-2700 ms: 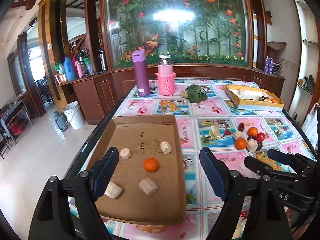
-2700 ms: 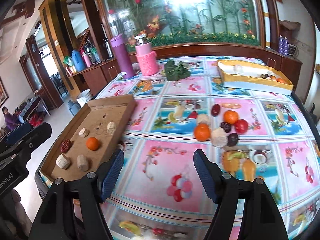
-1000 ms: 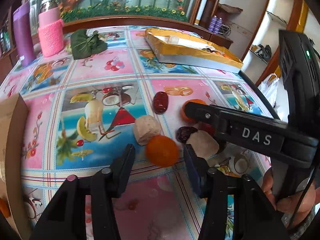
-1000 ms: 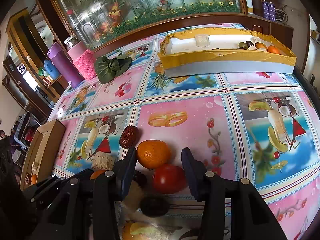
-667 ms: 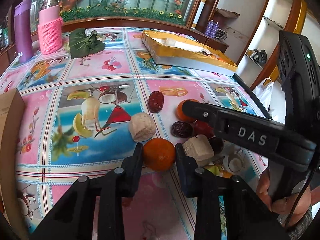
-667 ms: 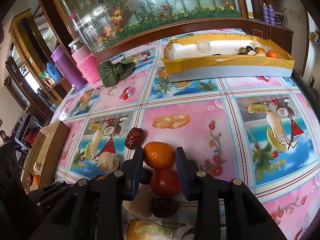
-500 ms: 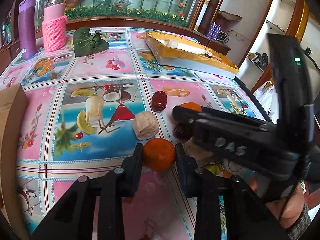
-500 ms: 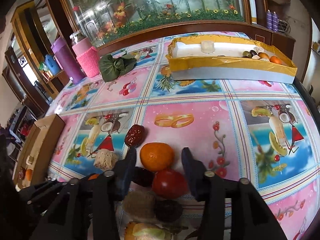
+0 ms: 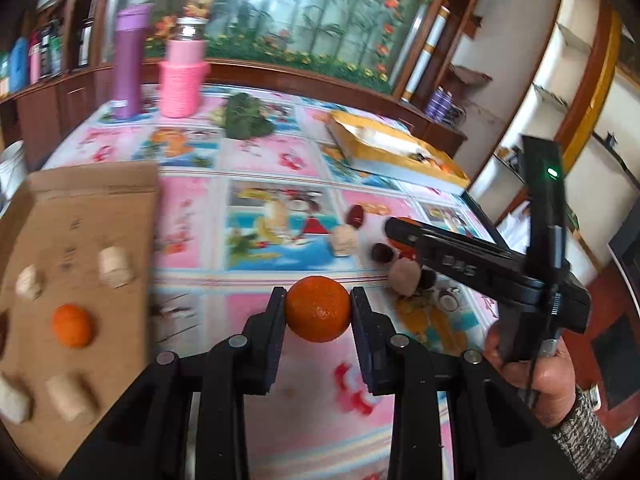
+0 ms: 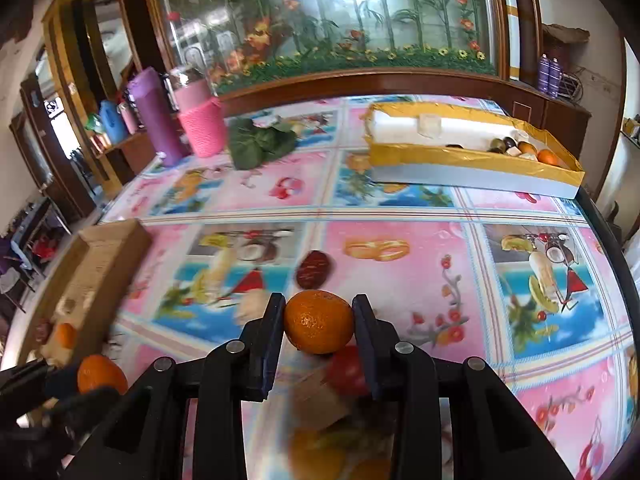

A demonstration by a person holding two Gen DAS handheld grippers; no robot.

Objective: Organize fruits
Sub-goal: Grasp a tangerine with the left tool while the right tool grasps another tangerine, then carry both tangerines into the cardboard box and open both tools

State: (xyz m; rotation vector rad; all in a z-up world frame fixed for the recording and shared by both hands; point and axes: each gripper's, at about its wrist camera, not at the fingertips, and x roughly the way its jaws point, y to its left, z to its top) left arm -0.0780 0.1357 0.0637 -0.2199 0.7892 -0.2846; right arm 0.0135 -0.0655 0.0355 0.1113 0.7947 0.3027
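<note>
The left claw (image 9: 318,312) is clamped on an orange (image 9: 318,309), both pads against its sides, and holds it above the table (image 9: 304,432); half a second ago this claw gripped the same fruit low among the heap, and now the cardboard tray (image 9: 92,216) fills the left of its view, with another orange (image 9: 73,325) and several pale chunks lying in it; the heap of fruit (image 9: 400,264) now sits further off to the right, under the right claw's arm. The right claw (image 10: 319,322) has an orange of its own (image 10: 319,321) between its pads and its jaws are closing on it; half a second back they stood wide of that fruit; a red tomato (image 10: 346,370) lies just under and behind it, blurred, and what looks like a pale chunk beside that. A dark date (image 10: 313,269) rests on the table just beyond; further off lies a green leafy bundle (image 10: 260,142), with a pink bottle (image 10: 199,120) and purple flask (image 10: 154,116) behind it; the yellow-rimmed box (image 10: 472,160) stands at the far right, a few fruits at its far end.
</note>
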